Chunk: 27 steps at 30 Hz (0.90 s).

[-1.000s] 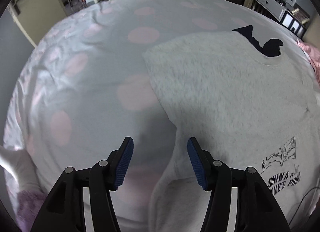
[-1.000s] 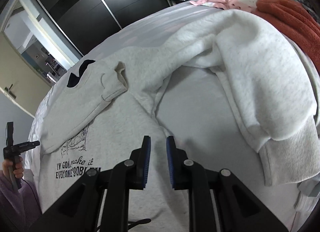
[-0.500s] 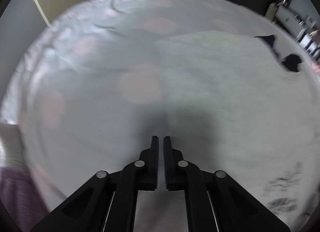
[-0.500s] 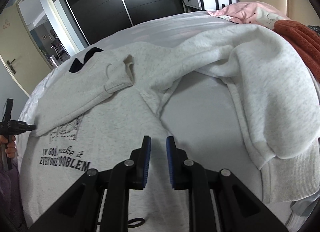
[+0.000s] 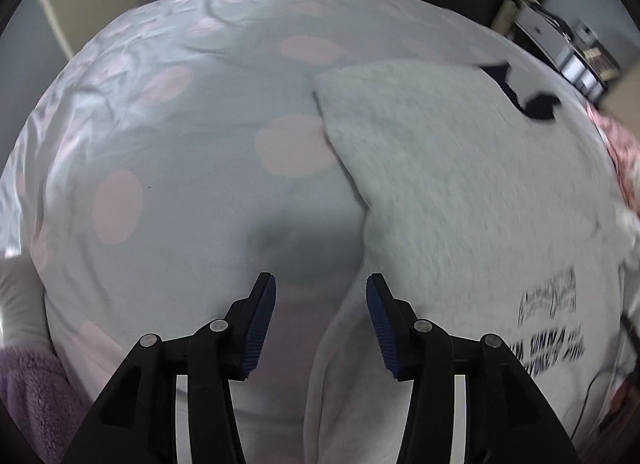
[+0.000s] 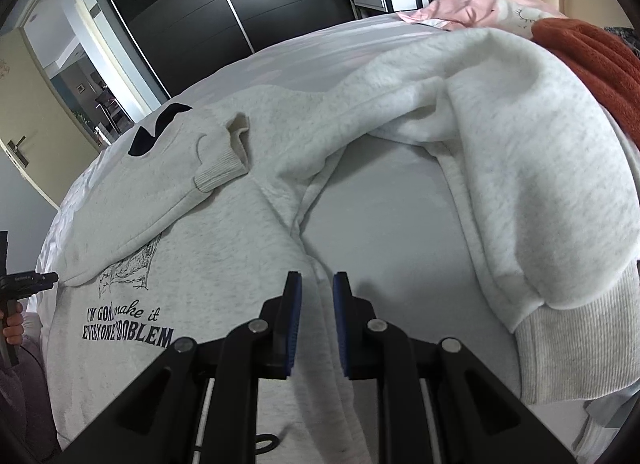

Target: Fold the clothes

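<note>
Below, the sweatshirt (image 5: 460, 191) lies just right of the left tool (image 5: 320, 320), whose jaws, just opening, hold nothing.

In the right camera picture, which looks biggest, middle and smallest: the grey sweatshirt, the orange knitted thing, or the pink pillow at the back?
1. grey sweatshirt, by far the biggest.
2. orange knitted thing and pink pillow look about alike; both are cut off or partly hidden, so I won't rank them.

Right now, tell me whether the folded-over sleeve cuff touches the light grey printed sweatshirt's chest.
Touching. The right wrist view shows the sleeve cuff lying flat on the sweatshirt, no gap beneath.
</note>
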Tool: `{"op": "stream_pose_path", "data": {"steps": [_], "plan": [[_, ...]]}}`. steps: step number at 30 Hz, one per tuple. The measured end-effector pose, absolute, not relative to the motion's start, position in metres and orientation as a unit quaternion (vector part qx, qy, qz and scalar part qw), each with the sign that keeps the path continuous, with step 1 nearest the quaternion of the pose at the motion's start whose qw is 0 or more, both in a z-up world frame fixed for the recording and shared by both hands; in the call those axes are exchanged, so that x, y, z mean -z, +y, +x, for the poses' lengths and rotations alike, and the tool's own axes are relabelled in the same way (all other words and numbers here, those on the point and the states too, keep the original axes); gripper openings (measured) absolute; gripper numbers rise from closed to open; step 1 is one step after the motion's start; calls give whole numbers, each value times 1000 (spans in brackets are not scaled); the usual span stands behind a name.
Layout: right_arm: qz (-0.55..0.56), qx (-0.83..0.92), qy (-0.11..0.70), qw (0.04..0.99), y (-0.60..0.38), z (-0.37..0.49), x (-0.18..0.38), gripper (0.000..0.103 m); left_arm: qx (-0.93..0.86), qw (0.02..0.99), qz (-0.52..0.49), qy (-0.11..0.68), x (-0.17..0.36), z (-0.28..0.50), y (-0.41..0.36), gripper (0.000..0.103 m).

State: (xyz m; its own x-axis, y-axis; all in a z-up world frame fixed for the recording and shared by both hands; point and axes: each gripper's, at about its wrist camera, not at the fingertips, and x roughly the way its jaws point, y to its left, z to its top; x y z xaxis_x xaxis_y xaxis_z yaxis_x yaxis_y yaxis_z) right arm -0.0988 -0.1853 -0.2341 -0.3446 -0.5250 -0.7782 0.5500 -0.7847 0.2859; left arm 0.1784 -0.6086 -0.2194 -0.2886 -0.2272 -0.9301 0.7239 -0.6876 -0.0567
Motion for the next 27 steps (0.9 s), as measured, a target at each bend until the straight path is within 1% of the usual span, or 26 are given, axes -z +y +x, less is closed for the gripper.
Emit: {"op": "stream_pose_path", "data": {"steps": [8, 14, 15, 16, 17, 18, 21, 23, 27], "plan": [[469, 819, 18, 330, -189, -96, 236, 16, 762, 318, 551, 124, 245, 170, -579, 49], [472, 818, 19, 329, -190, -97, 240, 16, 770, 340, 528, 114, 249, 152, -573, 49], [472, 818, 20, 328, -191, -97, 241, 16, 771, 344, 523, 115, 249, 150, -573, 47], [471, 818, 22, 328, -192, -96, 241, 16, 771, 349, 519, 118, 248, 150, -573, 36], [470, 819, 25, 329, -192, -96, 241, 16, 775, 349, 512, 127, 246, 150, -571, 27], [467, 820, 28, 329, -192, -96, 241, 16, 777, 352, 504, 134, 243, 149, -573, 17], [467, 821, 26, 326, -189, -97, 241, 16, 786, 367, 472, 156, 226, 151, -579, 15], [472, 819, 17, 324, -187, -100, 243, 16, 783, 376, 456, 192, 221, 163, -592, 14], [476, 818, 13, 324, -188, -102, 244, 16, 758, 382, 456, 268, 241, 181, -616, 15]]}}
